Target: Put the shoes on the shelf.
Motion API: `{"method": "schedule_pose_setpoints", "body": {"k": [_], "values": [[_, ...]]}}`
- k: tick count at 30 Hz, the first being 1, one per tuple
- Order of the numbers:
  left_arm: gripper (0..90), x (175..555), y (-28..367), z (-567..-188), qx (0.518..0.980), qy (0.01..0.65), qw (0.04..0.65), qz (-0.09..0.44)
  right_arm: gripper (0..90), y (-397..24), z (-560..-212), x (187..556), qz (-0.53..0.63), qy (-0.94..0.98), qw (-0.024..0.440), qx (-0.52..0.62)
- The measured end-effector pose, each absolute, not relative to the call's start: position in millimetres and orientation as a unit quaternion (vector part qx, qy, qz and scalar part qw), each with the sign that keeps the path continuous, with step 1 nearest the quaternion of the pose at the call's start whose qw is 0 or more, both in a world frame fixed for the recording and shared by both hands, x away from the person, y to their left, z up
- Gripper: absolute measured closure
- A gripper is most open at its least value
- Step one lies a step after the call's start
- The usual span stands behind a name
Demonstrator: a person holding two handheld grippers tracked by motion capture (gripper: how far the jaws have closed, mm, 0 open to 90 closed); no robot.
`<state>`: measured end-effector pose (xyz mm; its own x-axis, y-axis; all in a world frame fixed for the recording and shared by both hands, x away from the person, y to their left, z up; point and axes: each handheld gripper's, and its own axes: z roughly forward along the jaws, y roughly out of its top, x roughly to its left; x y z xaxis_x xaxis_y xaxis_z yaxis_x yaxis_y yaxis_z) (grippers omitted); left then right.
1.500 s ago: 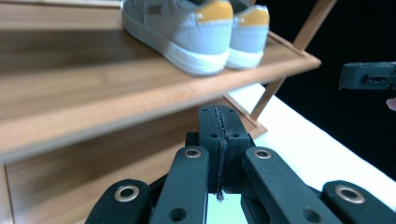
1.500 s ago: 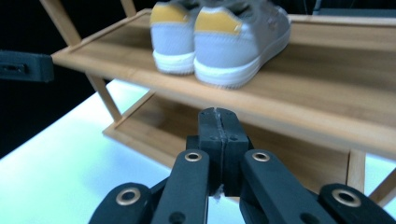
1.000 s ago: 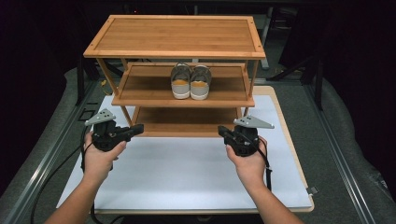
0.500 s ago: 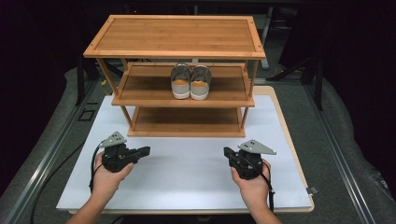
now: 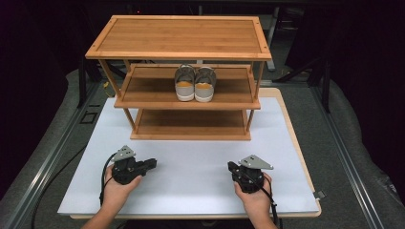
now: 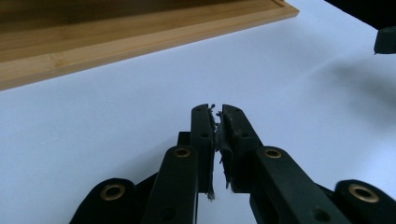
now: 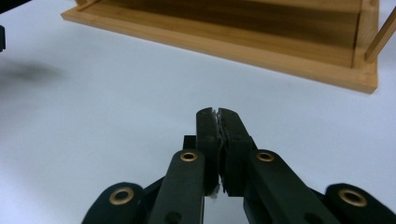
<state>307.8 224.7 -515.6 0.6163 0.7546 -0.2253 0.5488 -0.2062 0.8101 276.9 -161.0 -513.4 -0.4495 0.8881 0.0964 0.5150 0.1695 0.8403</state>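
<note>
Two grippers are resting low over the white table top [image 5: 191,181], one in each of the person's hands. The left gripper [image 5: 152,164] is pointing across toward the other one; in the left gripper view [image 6: 217,110] its two black jaws are standing almost together with only a thin slit between the pads, and they have just been opening a little, with nothing lying between them. The right gripper [image 5: 230,166] is pointing back at its partner; in the right gripper view [image 7: 217,112] its two jaws are pressing pad against pad, clenched on nothing.

Ahead of both grippers, well apart from the fingertips, one bamboo shoe rack [image 5: 184,52] is standing on the table top. It is carrying three shelves, counted from the top board down to the bottom board. In the left gripper view the bottom board [image 6: 116,37] is running ahead and to the left of the jaws; in the right gripper view the bottom board [image 7: 261,44] is lying ahead and to the right.

Two grey shoes [image 5: 195,83] are sitting side by side on the middle shelf, touching each other, heels facing the person, beyond and between the two grippers. A cable is trailing back from each gripper.
</note>
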Motion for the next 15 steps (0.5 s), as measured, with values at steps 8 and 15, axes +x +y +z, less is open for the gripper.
{"method": "schedule_pose_setpoints", "body": {"k": [8,15], "values": [[79.8,306.6,217.2,-526.8,0.783,0.412,0.454,0.106,84.0,-160.6,-521.6,277.5,0.431,0.736,0.21,0.478],[74.3,308.2,214.3,-532.6,0.788,0.411,0.449,0.097,77.6,-159.9,-527.2,278.7,0.43,0.742,0.198,0.475]]}}
